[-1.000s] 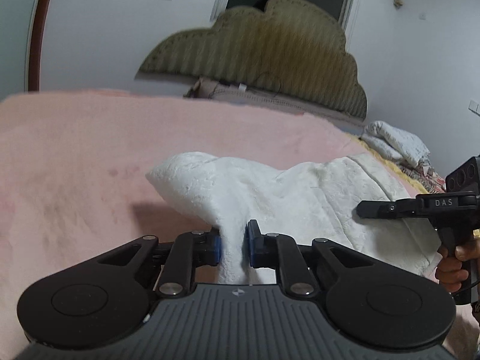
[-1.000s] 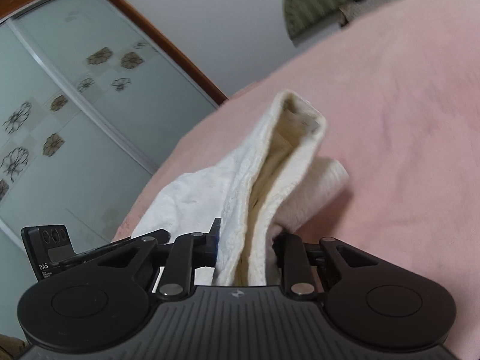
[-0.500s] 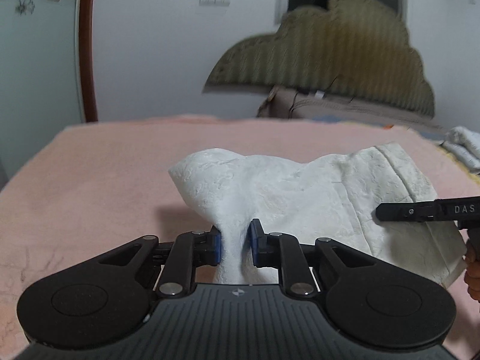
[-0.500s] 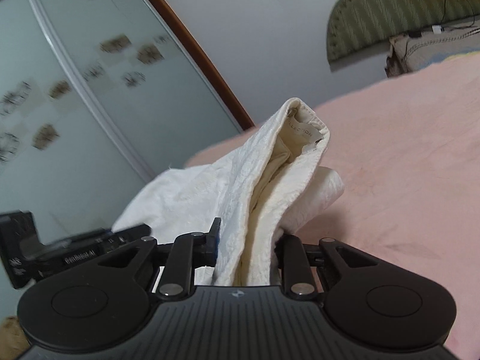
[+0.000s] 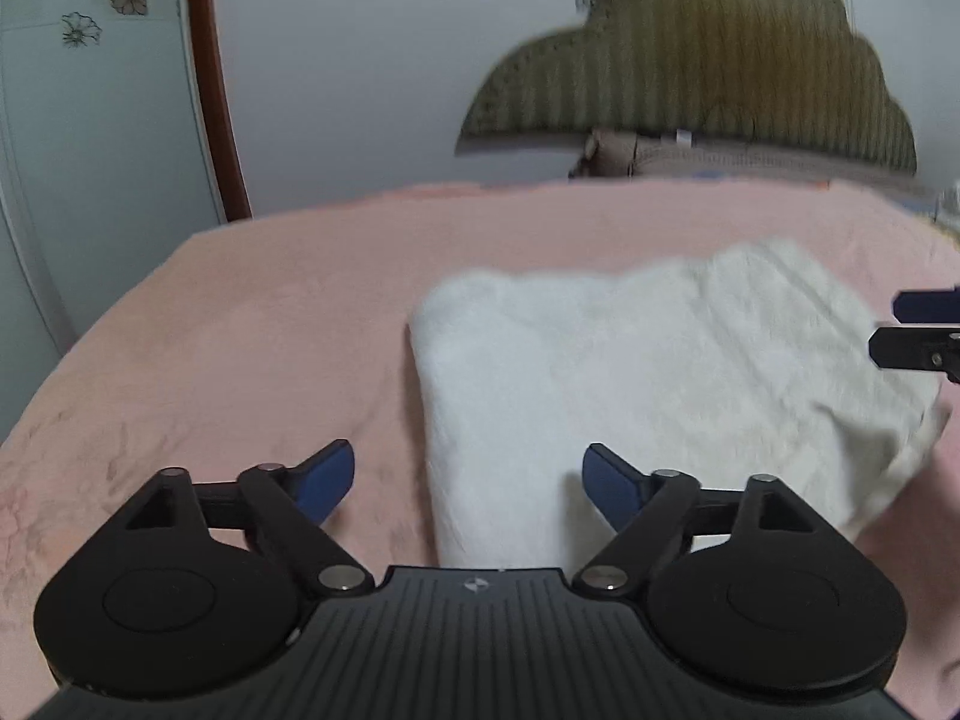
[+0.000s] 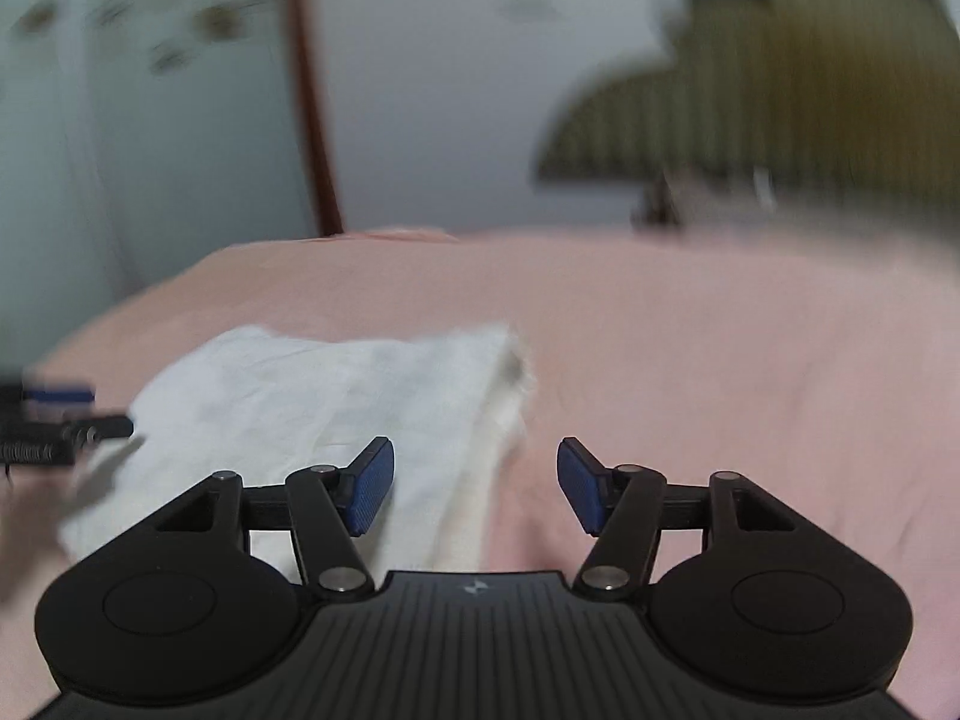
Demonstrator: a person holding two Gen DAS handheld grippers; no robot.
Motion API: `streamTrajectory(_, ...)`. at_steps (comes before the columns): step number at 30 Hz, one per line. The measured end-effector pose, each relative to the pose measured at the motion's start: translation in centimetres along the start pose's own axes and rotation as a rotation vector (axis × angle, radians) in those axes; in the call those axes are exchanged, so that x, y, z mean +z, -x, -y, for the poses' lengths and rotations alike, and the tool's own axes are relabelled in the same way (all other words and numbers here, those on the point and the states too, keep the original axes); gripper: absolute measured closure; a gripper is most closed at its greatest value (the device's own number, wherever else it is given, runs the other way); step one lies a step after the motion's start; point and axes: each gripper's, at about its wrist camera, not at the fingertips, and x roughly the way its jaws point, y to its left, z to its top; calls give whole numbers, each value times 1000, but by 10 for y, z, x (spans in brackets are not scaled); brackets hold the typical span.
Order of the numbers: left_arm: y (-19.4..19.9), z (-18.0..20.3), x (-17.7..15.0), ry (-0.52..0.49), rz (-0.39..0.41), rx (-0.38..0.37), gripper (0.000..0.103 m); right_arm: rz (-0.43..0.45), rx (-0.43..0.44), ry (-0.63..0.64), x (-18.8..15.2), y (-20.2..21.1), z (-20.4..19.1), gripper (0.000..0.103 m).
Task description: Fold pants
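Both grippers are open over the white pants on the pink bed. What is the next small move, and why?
Probably draw both grippers back and up. The left gripper and the right gripper both stand with jaws wide apart, holding nothing, and the white pants lie flat as a folded stack on the pink blanket. Its right corner looks a little rumpled, so a light smoothing there may follow.

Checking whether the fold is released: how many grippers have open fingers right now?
2. The left gripper is open over the near left edge of the white pants; the right gripper is open over their right edge.
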Motion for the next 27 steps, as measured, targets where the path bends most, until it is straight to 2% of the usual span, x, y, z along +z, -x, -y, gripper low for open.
streamTrajectory(1,-5,4,-4,-11,-22,11,17,-32,67,30,-3,-3,-11,44)
streamTrajectory(2,-8,4,-7,3,-28,19,17,-87,98,44,-8,-10,-19,44)
streamTrajectory(4,-1,-3,-6,83,-44,9,19,-161,27,86,-20,-25,-27,45)
streamTrajectory(6,17,-9,-5,134,-28,-5,17,-148,-48,28,-22,-19,-26,45)
streamTrajectory(7,24,-10,-7,143,-13,5,17,-116,-53,-4,-21,-6,-28,43)
streamTrajectory(9,32,-7,-12,137,-24,39,17,-60,19,-18,-21,13,-38,43)
streamTrajectory(11,30,-3,-18,133,-58,42,17,-94,40,21,-27,12,-50,37)
streamTrajectory(14,41,-4,-27,198,-64,31,17,-158,-11,75,-42,-2,-61,34)
streamTrajectory(16,52,-5,-30,206,-46,33,15,-150,-45,48,-38,7,-71,33)
streamTrajectory(20,68,0,-38,180,-44,37,16,-121,-2,-48,-35,26,-75,32)
streamTrajectory(24,83,5,-53,159,-49,23,16,-117,1,-70,-42,43,-90,31)
streamTrajectory(26,90,8,-61,147,-52,23,15,-128,15,-96,-46,52,-96,29)
streamTrajectory(27,92,9,-65,141,-54,23,15,-134,20,-112,-48,56,-98,23)
